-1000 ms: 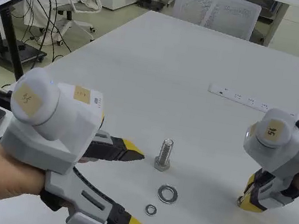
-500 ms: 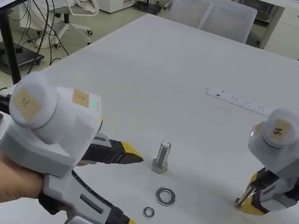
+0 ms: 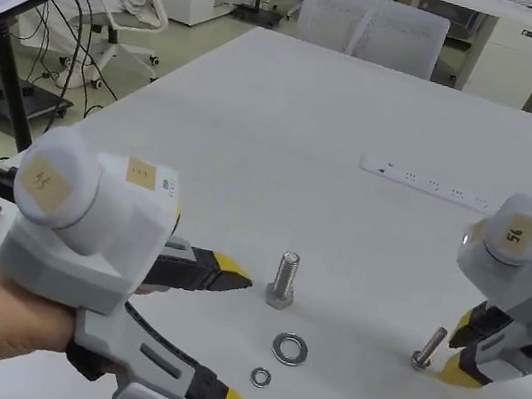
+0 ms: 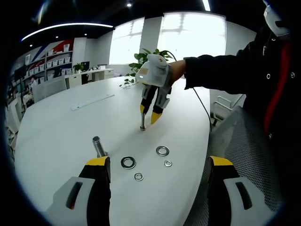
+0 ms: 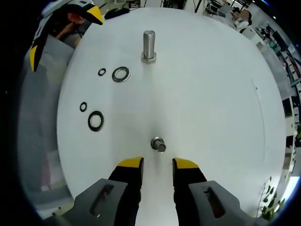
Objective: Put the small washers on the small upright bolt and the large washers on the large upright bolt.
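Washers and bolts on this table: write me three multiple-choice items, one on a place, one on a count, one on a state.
1. Where does the small bolt stand?
A. Just ahead of the right gripper
B. In a tray
C. On the floor

2. How many washers lie on the table?
A. Two
B. Four
C. Six

3. How is the left gripper?
A. Shut on a washer
B. Open, holding nothing
C. Shut on a cable

Answers:
1 A: the right gripper view has the bolt right in front of its parted tips, not gripped.
2 B: two large and two small rings lie flat near the large bolt.
3 B: its jaws stand wide apart with nothing gripped.
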Motion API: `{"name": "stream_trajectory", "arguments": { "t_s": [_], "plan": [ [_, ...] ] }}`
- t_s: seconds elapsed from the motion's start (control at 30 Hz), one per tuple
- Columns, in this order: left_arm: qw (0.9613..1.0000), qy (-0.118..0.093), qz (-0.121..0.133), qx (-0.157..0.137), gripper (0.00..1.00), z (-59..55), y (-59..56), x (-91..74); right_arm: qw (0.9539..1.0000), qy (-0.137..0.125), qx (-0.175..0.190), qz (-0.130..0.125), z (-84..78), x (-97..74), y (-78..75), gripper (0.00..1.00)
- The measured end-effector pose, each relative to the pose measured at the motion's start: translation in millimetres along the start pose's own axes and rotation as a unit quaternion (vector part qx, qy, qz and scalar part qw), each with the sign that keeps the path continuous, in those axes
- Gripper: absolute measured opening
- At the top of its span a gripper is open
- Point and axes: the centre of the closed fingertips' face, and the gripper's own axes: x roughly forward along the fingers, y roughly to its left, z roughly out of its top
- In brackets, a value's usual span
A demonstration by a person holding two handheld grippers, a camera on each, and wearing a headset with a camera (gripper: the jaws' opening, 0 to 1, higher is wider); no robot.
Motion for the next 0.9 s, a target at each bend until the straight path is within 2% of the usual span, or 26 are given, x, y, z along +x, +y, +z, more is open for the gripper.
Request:
{"name": "stream_trajectory", "arguments": {
  "t_s": [0.27, 0.53, 0.67, 0.9],
  "plan": [
    [1.0000, 0.000, -0.001, 0.003, 0.85, 1.4, 0.2, 1.1, 1.0000, 0.000, 0.007, 0.001, -8.1, -2.8, 9.0, 0.26],
    [1.0000, -0.004, -0.002, 0.007, 0.85, 4.5, -0.5, 0.4, 1.0000, -0.003, 0.008, -0.001, -9.2, -7.7, 16.2, 0.26],
    [0.9999, -0.004, -0.003, 0.009, 0.85, 5.2, -1.5, 0.0, 1.0000, -0.002, 0.006, -0.002, -7.4, -9.4, 22.5, 0.26],
    [0.9999, -0.006, -0.003, 0.012, 0.85, 6.6, -2.7, -0.9, 0.9998, -0.009, -0.013, 0.008, 4.2, -13.3, 42.7, 0.26]
  ]
}}
